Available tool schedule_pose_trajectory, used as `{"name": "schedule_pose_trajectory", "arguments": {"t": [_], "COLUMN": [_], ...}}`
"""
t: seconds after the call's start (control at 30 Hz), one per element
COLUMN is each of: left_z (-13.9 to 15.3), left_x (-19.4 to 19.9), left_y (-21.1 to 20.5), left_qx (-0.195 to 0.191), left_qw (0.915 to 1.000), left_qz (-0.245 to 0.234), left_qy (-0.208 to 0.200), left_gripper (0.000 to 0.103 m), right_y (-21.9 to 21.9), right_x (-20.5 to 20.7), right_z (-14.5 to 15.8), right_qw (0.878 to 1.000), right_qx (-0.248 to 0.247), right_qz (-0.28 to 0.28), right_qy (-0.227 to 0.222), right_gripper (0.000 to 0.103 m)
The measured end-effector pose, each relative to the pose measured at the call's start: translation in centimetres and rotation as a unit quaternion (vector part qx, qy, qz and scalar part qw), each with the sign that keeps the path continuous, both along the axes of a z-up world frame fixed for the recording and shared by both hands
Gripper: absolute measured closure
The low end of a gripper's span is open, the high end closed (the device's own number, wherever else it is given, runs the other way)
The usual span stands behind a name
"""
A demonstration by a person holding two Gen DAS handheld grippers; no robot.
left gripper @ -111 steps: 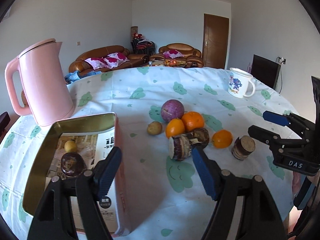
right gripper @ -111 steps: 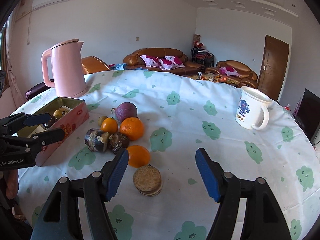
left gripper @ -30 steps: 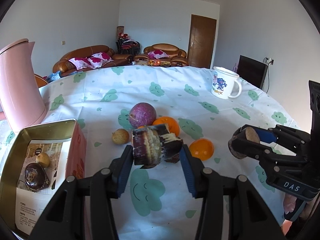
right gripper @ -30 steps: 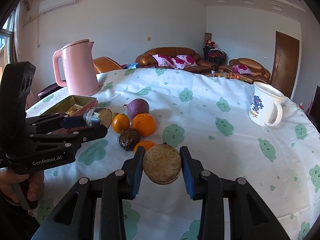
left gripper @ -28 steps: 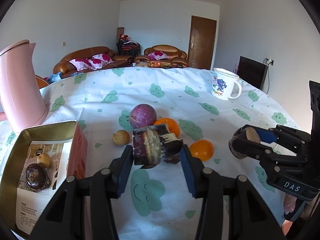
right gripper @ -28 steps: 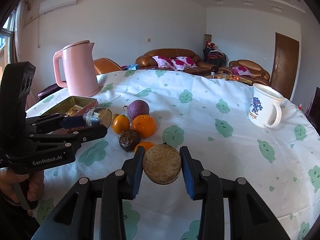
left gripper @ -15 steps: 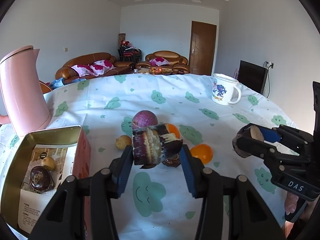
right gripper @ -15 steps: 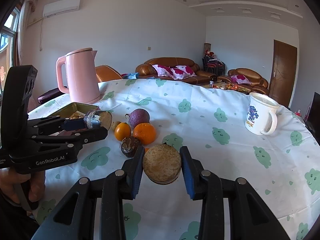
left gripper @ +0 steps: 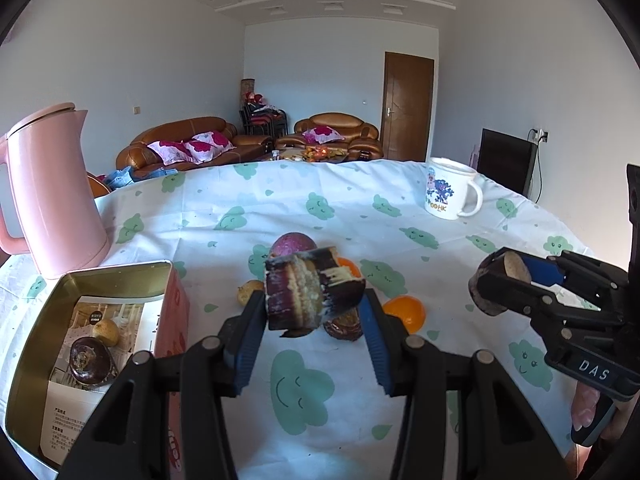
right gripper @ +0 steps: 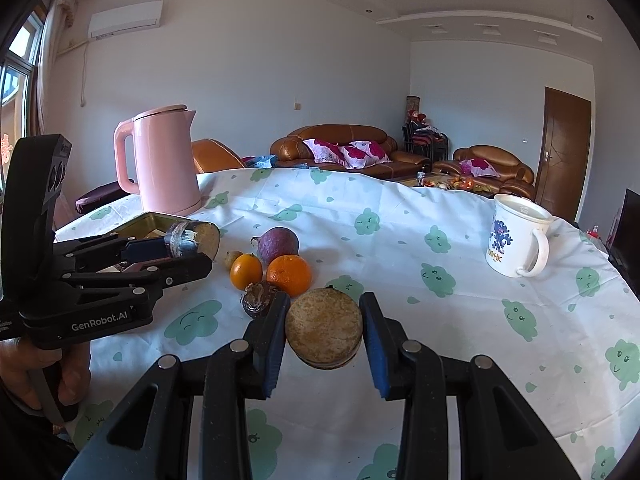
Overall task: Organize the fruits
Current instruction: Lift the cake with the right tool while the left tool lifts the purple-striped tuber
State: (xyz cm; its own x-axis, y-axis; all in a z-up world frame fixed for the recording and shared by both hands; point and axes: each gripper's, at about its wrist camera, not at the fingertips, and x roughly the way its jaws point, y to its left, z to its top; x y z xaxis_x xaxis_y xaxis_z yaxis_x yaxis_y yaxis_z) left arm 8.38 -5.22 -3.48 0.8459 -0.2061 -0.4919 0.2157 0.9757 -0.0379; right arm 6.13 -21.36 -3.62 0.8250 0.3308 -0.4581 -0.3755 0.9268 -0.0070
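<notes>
**Lower left of the frame: the open tin, nearest the left hand**

Down at the lower left of the left wrist view sits the open tin (left gripper: 48,360), with two small fruits already inside. The left hand-held gripper (left gripper: 314,304) is closed on a dark cut chunk of fruit (left gripper: 308,296), holding it clear above the tabletop (left gripper: 420,216). The chunk's long axis runs crosswise between the two pads, its cut end facing left in the frame. From that grip the tin lies down and to the left, just beside the gripper's left finger (its near wall looks close to touching the finger, though I cannot tell).

The right hand-held gripper (right gripper: 324,332) is clamped on a round, tan-faced slice (right gripper: 324,330), flat face toward the camera. In the right wrist view the tin (right gripper: 154,222) shows only as a sliver at mid-left, behind the left gripper, so it lies well apart from the right hand.

The left hand is plainly the nearer one, and its coming move would likely be a short swing left and down over the rim. The remaining fruits, among them an orange (right gripper: 289,274), lie grouped mid-tabletop.
</notes>
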Motion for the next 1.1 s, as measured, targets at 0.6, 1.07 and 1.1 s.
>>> {"name": "schedule_pose_trajectory", "arguments": {"t": [0.6,1.07,1.1], "left_z": [0.4,0.7,0.7], "left_x": [-0.7,-1.2,-1.2], "left_y": [0.0,0.0,0.0], "left_qx": [0.001,0.002,0.002], "left_qw": [0.9998,0.9994,0.9993], "left_qz": [0.004,0.007,0.007], "left_qy": [-0.022,-0.035,-0.035], "left_gripper": [0.054,0.054,0.054], "right_y": [-0.3,-0.4,-0.4], "right_x": [-0.6,-1.2,-1.2], "right_z": [0.4,0.6,0.6], "right_qw": [1.000,0.999,0.999], "right_qx": [0.005,0.009,0.009], "right_qz": [-0.004,-0.007,-0.007], "right_qy": [-0.021,-0.037,-0.038], "right_gripper": [0.065,0.066,0.066]}}
